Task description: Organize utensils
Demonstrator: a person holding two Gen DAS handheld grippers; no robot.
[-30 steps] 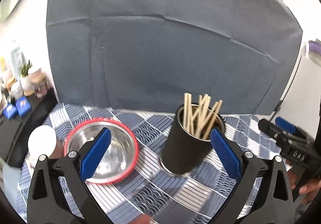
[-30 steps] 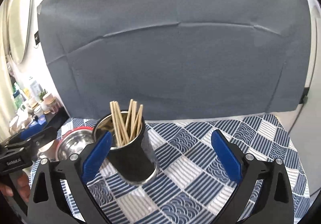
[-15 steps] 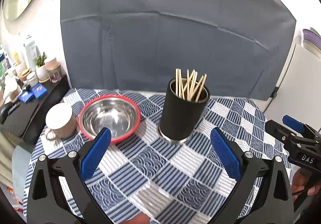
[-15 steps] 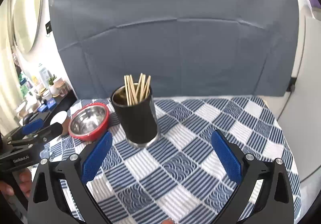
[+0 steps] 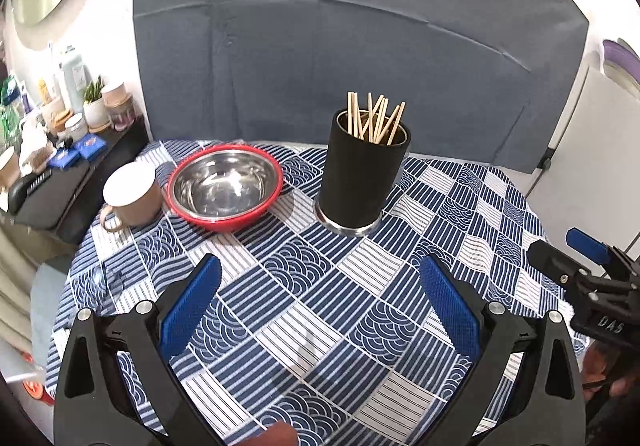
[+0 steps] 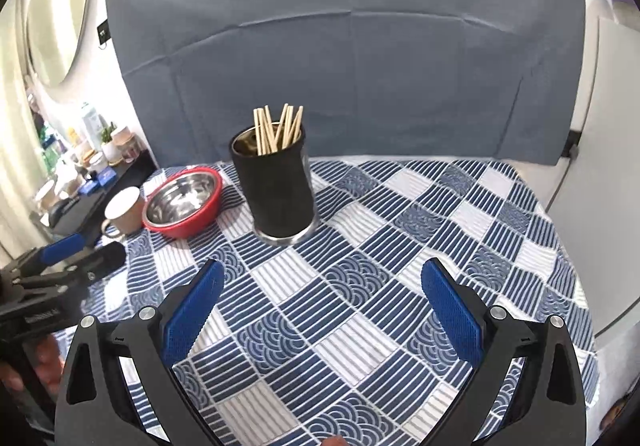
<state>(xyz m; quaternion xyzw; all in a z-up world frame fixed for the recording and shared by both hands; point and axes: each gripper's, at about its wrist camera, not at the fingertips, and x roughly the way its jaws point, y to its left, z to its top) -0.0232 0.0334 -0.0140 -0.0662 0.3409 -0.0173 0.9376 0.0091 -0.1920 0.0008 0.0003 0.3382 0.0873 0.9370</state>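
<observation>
Both grippers, left gripper (image 5: 319, 300) and right gripper (image 6: 323, 296), have backed off from the chopstick holder (image 5: 364, 174), fingers spread wide, holding nothing.

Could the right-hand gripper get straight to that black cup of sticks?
Probably yes: the right gripper is open, and only bare tablecloth lies between it and the black cup.

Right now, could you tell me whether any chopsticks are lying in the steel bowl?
No, the steel bowl is empty, and the chopsticks all stand in the black holder.
</observation>
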